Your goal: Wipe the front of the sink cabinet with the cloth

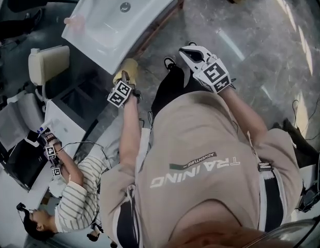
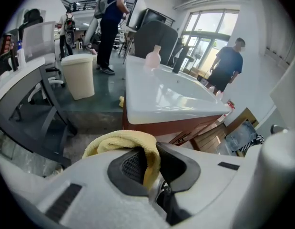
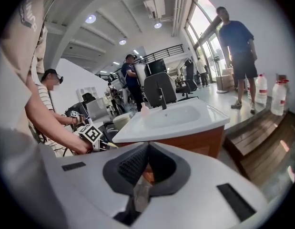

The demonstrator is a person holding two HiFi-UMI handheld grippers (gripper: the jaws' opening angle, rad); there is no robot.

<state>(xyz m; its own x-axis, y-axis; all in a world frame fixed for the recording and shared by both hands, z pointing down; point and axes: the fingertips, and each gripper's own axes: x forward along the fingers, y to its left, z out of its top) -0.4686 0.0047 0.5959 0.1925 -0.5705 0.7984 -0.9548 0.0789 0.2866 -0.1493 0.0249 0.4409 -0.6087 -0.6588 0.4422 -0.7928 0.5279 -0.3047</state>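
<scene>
Left gripper view gives us the yellow cloth [image 2: 119, 144] first: it is bunched over the tips of the left gripper [image 2: 146, 151], one fold hanging down between the dark pads, so the jaws are clamped on it. Ahead of it, with floor showing between, stands the brown cabinet front [image 2: 168, 127] under the white sink [image 2: 171, 97], and we see no contact between the cloth and the cabinet. A pink bottle [image 2: 153, 58] and a dark faucet [image 2: 178, 60] stand on the sink, and a beige bin [image 2: 78, 75] stands on the floor to its left. From the head view we find the right gripper [image 1: 198, 56] held apart over the grey floor; its own view shows its jaws closed with nothing between them.
</scene>
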